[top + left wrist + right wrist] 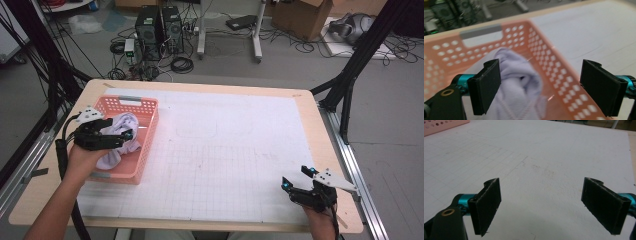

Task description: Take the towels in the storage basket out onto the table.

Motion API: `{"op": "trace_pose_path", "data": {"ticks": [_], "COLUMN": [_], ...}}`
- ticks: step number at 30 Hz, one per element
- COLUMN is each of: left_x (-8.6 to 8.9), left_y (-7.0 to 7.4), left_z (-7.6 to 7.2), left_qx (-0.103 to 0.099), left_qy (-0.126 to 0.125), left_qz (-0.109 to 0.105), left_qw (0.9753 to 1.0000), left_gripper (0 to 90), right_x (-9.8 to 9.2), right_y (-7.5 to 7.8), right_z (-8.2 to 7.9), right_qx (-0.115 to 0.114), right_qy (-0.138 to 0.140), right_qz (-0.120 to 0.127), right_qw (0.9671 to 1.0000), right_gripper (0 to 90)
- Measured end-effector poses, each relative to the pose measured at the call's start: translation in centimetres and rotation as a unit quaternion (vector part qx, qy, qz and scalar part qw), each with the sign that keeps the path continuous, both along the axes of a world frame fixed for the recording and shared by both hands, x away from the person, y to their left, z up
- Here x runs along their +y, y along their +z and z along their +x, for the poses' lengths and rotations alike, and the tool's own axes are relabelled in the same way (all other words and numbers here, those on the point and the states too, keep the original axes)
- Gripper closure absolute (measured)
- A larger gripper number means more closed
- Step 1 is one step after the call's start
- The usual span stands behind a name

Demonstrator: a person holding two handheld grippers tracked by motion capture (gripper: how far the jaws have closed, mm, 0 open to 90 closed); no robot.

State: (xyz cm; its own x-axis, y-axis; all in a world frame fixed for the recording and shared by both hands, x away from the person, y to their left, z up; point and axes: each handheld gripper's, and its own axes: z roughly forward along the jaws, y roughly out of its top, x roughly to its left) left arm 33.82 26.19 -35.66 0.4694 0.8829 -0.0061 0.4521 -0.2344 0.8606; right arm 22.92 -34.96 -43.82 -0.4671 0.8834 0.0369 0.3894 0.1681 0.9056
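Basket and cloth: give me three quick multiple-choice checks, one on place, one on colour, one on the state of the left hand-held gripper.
1. Where is the basket?
A. on the table's left side
B. at the table's centre
C. on the floor

2. What colour is the cloth?
A. dark green
B. pale lilac-white
C. black

3. How does the left hand-held gripper stand?
A. shut on the cloth
B. shut on the basket rim
C. open over the basket

Answers:
1. A, the high view shows the basket by the left edge of the table.
2. B, both the high view and the left gripper view show a pale lilac-white bundle.
3. C, the left gripper view shows the jaws wide apart with the cloth beyond them, not pinched.
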Motion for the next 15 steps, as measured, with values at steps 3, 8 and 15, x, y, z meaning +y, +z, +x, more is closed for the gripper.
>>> {"op": "trace_pose_path", "data": {"ticks": [3,8,15], "left_x": [0.0,0.1,0.4], "left_y": [-0.7,-2.1,-3.0], "left_z": [1.3,2.6,3.5], "left_qx": [0.034,0.077,0.097], "left_qy": [0.028,0.045,0.06], "left_qz": [0.031,0.061,0.106], "left_qw": [0.9985,0.9941,0.9878], "left_gripper": [17.5,17.4,16.2], "right_x": [0.0,-0.2,-0.1], "right_y": [0.0,-0.1,-0.1], "right_z": [0.0,0.0,0.0], "right_qx": [0.002,0.003,0.007], "right_qy": [0.0,0.0,0.003], "right_qz": [0.002,0.001,0.0], "right_qw": [1.0,1.0,1.0], "right_gripper": [14.9,14.9,14.9]}}
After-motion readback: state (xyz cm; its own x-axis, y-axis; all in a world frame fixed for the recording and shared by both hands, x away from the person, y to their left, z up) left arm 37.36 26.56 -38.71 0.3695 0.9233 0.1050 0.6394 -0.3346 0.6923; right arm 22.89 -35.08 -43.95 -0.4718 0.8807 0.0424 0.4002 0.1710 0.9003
